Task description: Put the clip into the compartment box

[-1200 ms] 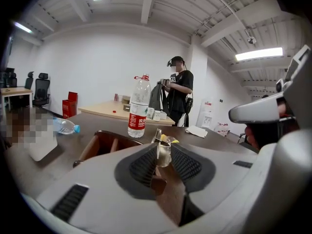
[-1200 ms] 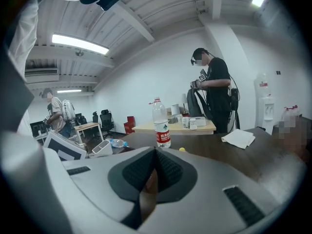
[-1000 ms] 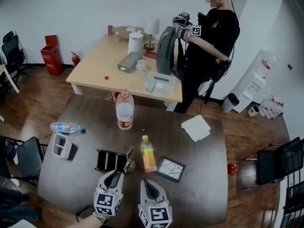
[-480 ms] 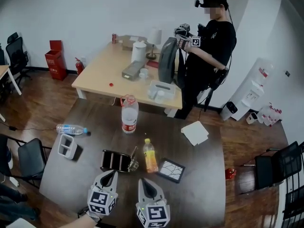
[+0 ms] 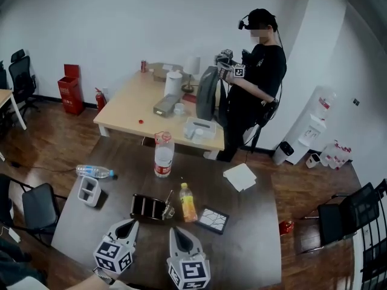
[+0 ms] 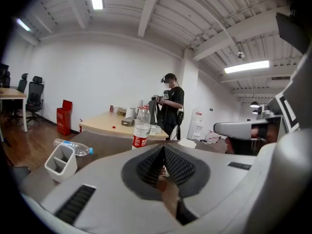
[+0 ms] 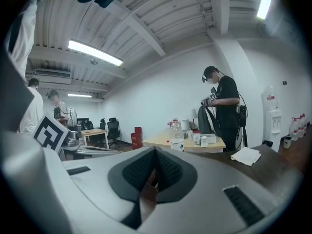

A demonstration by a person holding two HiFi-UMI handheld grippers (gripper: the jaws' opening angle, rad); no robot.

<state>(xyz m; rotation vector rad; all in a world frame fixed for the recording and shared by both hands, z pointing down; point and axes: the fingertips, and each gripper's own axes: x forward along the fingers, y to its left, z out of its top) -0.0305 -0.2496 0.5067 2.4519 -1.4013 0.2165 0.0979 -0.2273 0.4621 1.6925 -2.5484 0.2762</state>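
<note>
Lying beside the black compartment box (image 5: 147,207), the clip (image 5: 169,211) seems small, silvery.

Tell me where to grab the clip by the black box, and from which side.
Take the clip by its raised wire arm, from above on the near side: the compartment box flanks its left and the yellow bottle its right, so sideways approaches look blocked.

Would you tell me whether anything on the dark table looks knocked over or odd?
A small water bottle lies on its side at far left, behind the white compartment box; the large bottle and the orange bottle stand upright. The square tile shows crack-like lines, perhaps only its pattern.
</note>
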